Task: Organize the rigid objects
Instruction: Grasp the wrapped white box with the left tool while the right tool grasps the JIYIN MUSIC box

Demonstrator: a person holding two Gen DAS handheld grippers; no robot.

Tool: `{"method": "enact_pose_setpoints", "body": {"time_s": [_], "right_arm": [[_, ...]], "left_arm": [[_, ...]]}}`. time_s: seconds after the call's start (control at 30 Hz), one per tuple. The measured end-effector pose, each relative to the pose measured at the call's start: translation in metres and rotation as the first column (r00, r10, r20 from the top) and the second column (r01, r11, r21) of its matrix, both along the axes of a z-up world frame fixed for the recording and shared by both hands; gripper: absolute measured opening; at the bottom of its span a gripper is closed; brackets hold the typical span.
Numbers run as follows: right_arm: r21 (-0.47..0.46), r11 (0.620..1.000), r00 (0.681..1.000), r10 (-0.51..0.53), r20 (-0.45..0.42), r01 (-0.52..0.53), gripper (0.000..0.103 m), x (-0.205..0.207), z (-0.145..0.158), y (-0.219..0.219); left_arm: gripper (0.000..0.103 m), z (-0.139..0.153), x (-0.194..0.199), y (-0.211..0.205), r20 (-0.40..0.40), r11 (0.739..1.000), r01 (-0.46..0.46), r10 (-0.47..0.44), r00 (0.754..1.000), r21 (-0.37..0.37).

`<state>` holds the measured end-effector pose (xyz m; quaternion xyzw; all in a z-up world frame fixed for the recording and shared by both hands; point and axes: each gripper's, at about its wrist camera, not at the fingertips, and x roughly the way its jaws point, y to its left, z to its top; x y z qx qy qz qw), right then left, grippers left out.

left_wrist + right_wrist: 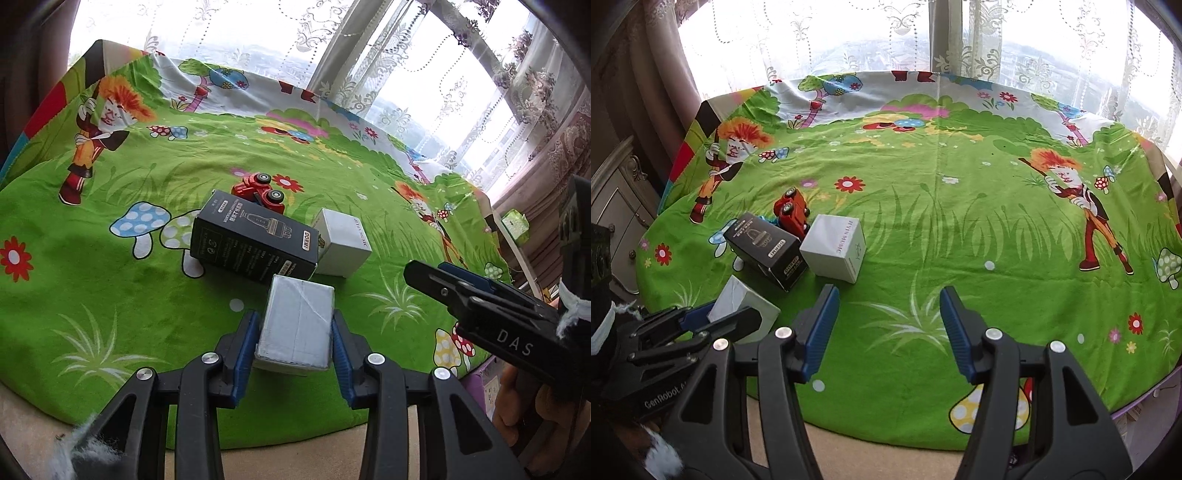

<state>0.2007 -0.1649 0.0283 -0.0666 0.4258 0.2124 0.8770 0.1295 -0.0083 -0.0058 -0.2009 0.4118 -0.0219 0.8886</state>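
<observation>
My left gripper (294,332) is shut on a pale grey box (297,325), its blue pads pressing both long sides; the same grey box (738,301) shows at the lower left of the right wrist view, where the left gripper (713,314) clasps it. Just beyond lie a black carton (255,240) (764,249), a white cube box (341,242) (834,249) and a red toy car (260,192) (792,210) tipped on its side. My right gripper (886,325) stands open over bare green cloth, nothing between its fingers; it also reaches in from the right (424,271).
A green cartoon-print cloth (960,240) covers the round table. Lace curtains (886,37) and a window lie behind. A pale carved cabinet (617,199) stands at the left. A small green box (513,225) sits off the table's right side.
</observation>
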Motion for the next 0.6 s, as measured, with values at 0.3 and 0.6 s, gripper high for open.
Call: {"method": "enact_pose_setpoints", "body": {"time_s": [0.3,0.6], "right_arm": [[0.015,1.0,1.0,-0.027,-0.004,0.027,0.061,0.023,-0.004,0.041],[0.001,0.999,0.999,-0.038,-0.008,0.038,0.061,0.035,-0.016,0.064]], "left_arm": [[0.039,-0.003,-0.004,0.01,0.018,0.999,-0.041,0.041,0.999,-0.034],[0.039,-0.009,-0.004,0.013,0.011,0.997,-0.043,0.043,0.999,-0.066]]}}
